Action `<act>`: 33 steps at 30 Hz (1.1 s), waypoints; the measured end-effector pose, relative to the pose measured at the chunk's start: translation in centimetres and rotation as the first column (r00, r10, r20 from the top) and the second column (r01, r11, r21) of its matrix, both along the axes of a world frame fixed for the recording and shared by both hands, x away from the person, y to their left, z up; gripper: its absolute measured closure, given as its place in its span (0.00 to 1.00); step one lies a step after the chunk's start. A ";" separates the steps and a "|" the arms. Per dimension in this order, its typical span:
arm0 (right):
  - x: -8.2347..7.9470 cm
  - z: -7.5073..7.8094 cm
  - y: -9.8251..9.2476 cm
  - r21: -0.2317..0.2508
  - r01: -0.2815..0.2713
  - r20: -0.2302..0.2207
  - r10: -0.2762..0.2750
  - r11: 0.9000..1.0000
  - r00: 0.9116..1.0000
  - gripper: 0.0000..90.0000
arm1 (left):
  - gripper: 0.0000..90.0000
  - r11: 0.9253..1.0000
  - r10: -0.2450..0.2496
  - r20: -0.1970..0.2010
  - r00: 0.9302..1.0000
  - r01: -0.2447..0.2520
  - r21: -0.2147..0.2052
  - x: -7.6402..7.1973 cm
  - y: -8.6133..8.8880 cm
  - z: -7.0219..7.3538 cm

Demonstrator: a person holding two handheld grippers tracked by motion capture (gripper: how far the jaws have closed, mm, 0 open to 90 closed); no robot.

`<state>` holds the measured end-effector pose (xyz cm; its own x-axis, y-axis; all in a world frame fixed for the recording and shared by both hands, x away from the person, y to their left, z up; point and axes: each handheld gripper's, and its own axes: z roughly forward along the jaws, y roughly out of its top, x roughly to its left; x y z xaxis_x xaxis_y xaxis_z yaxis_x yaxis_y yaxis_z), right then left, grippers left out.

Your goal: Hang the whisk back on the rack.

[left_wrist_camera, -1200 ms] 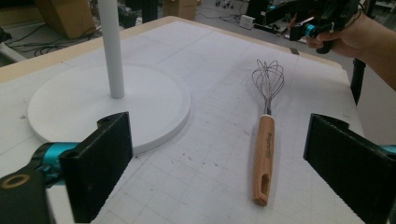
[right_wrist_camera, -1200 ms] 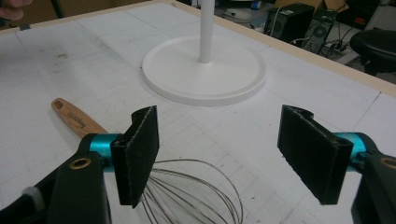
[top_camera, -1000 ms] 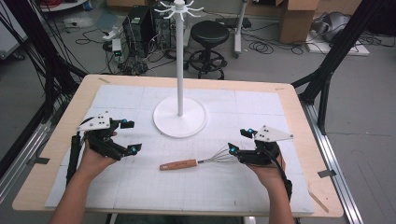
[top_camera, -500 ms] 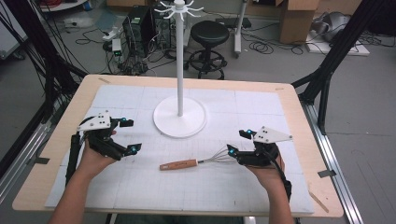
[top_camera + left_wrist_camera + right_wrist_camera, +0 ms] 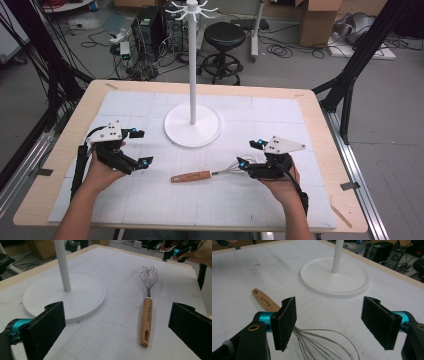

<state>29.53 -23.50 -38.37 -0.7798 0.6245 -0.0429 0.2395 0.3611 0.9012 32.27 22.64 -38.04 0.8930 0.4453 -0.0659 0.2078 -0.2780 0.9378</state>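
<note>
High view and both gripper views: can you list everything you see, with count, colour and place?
Wire whisk with wooden handle: one, steel and tan, lying flat on the mat between the grippers.
White hook stand with round base: one, white, mat centre, far side.
Gridded white mat: one, covering the table.
Wooden table: one, tan rim.
Black round stool: one, on the floor beyond.
Left gripper: one, black, fingers open, left of whisk.
Right gripper: one, black, fingers open over the wires.

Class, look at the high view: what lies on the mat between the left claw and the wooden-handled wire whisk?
Nothing: in the high view, bare white gridded mat separates the left claw from the wooden-handled wire whisk.
</note>
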 end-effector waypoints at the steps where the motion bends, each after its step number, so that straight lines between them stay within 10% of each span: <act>1: 0.0 0.0 0.1 0.000 -0.005 -0.001 0.005 1.000 1.000 0.31 | 0.02 1.000 0.001 0.001 1.000 -0.001 -0.003 0.0 0.0 0.0; 18: 0.8 -0.8 5.0 -0.089 -0.136 -0.053 0.132 0.987 0.990 0.30 | 0.02 1.000 0.008 -0.005 1.000 -0.008 -0.004 0.1 0.5 0.0; 33: 1.9 -1.6 11.1 -0.232 -0.273 -0.180 0.234 0.934 0.955 0.21 | 0.02 1.000 0.015 0.001 1.000 -0.015 -0.022 0.1 0.9 0.2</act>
<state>31.44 -12.38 -39.94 -0.9202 0.3888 -0.0460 0.2325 0.6374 0.7346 32.38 23.58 -37.79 0.8862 0.4573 -0.0750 0.2112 -0.2544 0.9438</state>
